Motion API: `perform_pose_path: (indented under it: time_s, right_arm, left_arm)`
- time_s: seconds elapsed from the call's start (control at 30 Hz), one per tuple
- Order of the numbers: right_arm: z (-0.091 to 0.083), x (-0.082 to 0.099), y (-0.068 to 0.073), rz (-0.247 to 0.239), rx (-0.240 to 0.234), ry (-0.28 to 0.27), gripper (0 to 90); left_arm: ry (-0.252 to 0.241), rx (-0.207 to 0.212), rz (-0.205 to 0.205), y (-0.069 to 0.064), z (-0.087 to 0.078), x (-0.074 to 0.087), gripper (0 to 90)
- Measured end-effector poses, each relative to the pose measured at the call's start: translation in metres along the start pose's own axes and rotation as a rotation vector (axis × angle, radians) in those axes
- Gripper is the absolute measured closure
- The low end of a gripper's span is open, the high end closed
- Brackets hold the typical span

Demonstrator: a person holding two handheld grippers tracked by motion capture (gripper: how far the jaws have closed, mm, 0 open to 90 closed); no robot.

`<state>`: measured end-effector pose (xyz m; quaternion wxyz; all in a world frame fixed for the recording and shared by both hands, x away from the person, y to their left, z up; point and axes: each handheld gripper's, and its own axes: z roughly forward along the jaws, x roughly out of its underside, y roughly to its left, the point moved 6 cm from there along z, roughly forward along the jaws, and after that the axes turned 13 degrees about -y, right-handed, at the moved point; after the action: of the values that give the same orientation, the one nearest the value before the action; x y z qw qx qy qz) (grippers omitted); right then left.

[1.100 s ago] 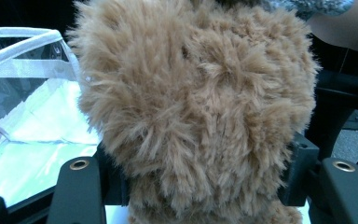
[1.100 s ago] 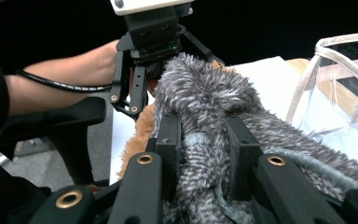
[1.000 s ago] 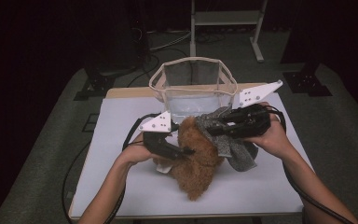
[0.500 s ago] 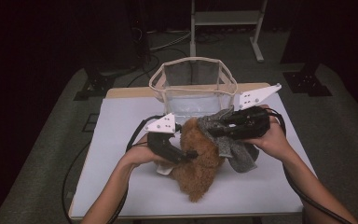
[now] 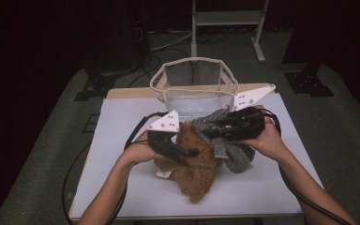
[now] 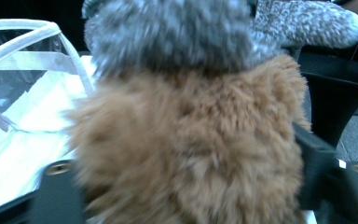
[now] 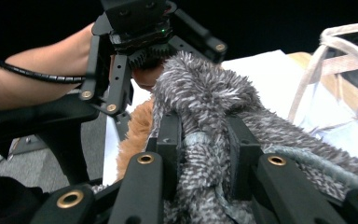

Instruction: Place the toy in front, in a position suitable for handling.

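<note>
brown fuzzy sock (image 5: 197, 164) lower, flatter now

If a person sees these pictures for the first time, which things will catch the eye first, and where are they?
The eye falls first on the fluffy brown cloth heaped at the middle of the white table, with the left gripper reaching into it. Beside it, the right gripper is shut on a grey fuzzy cloth, which lies against the brown one. Behind both stands a clear, white-rimmed basket, at the table's far edge.

Left claw (image 5: 194, 152) on brown furry cloth (image 5: 198, 173), right claw (image 5: 207, 129) gripping grey cloth (image 5: 234, 152), mesh basket (image 5: 194, 79) behind
</note>
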<state>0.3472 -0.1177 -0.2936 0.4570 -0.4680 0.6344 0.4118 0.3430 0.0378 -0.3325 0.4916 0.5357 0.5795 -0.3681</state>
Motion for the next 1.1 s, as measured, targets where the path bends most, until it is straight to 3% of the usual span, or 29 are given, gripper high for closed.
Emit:
perform_pose_path:
  time_s: [0.17, 0.3, 0.43, 0.57, 0.67, 0.83, 0.93, 1.0, 1.1]
  right_arm:
    - [-0.014, 0.005, -0.005, 0.009, 0.028, -0.025, 70.4]
    - [-0.022, 0.013, -0.012, 0.045, 0.043, -0.041, 70.4]
    - [-0.019, 0.004, -0.006, 0.021, 0.036, -0.042, 70.4]
    - [-0.012, -0.006, 0.001, -0.023, 0.039, -0.017, 70.6]
    - [-0.01, -0.001, -0.002, -0.053, 0.077, 0.031, 70.9]
    - [-0.018, 0.012, -0.009, -0.023, 0.1, 0.04, 71.1]
    - [-0.025, 0.017, -0.014, -0.005, 0.117, 0.043, 71.1]
    - [-0.03, 0.02, -0.018, 0.003, 0.125, 0.038, 71.0]
    - [-0.037, 0.025, -0.021, 0.016, 0.138, 0.037, 71.0]
  left_arm:
    - [-0.009, -0.013, -0.006, 0.003, -0.005, 0.0, 33.2]
    - [-0.016, -0.018, -0.023, 0.004, -0.003, 0.0, 31.9]
    - [-0.013, 0.001, 0.003, 0.001, 0.006, -0.004, 31.1]
    - [0.011, 0.011, 0.028, -0.002, 0.017, -0.007, 29.2]
    - [0.014, 0.006, 0.001, 0.001, 0.019, -0.003, 25.5]
    - [-0.002, 0.009, -0.01, 0.001, 0.022, 0.0, 19.2]
    - [0.014, 0.001, -0.011, 0.0, 0.022, 0.003, 14.9]
    - [0.015, -0.003, -0.015, 0.0, 0.021, 0.007, 15.1]
    - [-0.014, -0.017, -0.02, 0.0, 0.025, 0.011, 28.8]
